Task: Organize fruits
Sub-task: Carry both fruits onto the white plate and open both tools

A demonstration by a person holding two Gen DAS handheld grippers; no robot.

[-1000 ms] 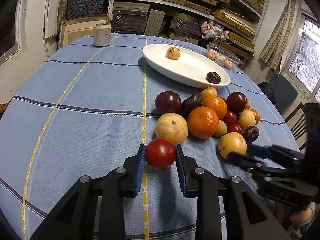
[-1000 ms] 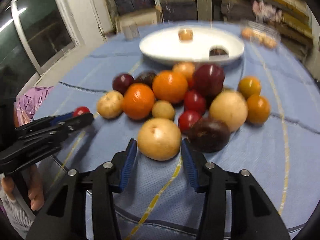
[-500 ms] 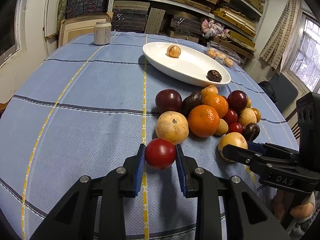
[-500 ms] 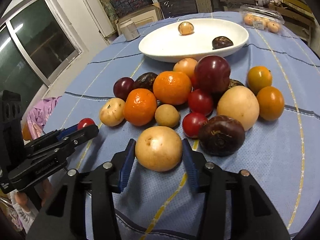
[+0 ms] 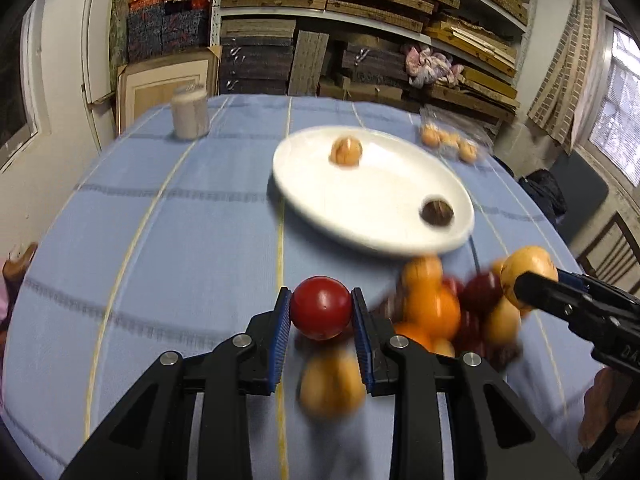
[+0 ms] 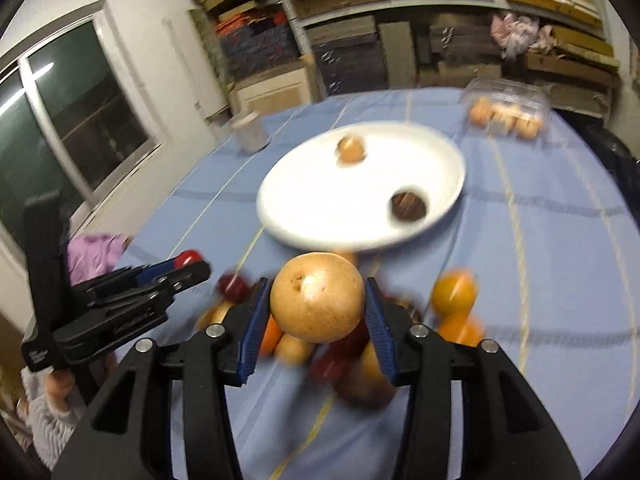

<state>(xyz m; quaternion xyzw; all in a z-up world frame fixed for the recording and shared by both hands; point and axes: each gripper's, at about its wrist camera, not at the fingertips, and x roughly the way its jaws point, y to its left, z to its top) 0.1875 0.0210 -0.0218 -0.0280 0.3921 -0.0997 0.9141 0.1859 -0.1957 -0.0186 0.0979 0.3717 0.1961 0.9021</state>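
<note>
My left gripper (image 5: 320,314) is shut on a red round fruit (image 5: 321,312) and holds it above the blue cloth. My right gripper (image 6: 316,308) is shut on a tan round fruit (image 6: 317,296), also lifted; it shows at the right of the left wrist view (image 5: 528,270). Below both lies the blurred pile of fruits (image 5: 436,316), orange, dark red and tan. The white oval plate (image 5: 360,208) lies beyond, holding a tan fruit (image 5: 346,151) and a dark brown fruit (image 5: 437,212). In the right wrist view the plate (image 6: 320,200) is ahead and the left gripper (image 6: 188,266) is at left.
A pale can (image 5: 190,116) stands at the far left of the round table with its blue checked cloth (image 5: 160,220). A clear pack of small orange fruits (image 5: 450,140) lies behind the plate. Shelves of stacked boxes fill the back wall. A chair (image 5: 612,248) stands at right.
Both grippers have risen off the table with their fruits and moved forward toward the plate. The pile now lies beneath them, blurred by motion.
</note>
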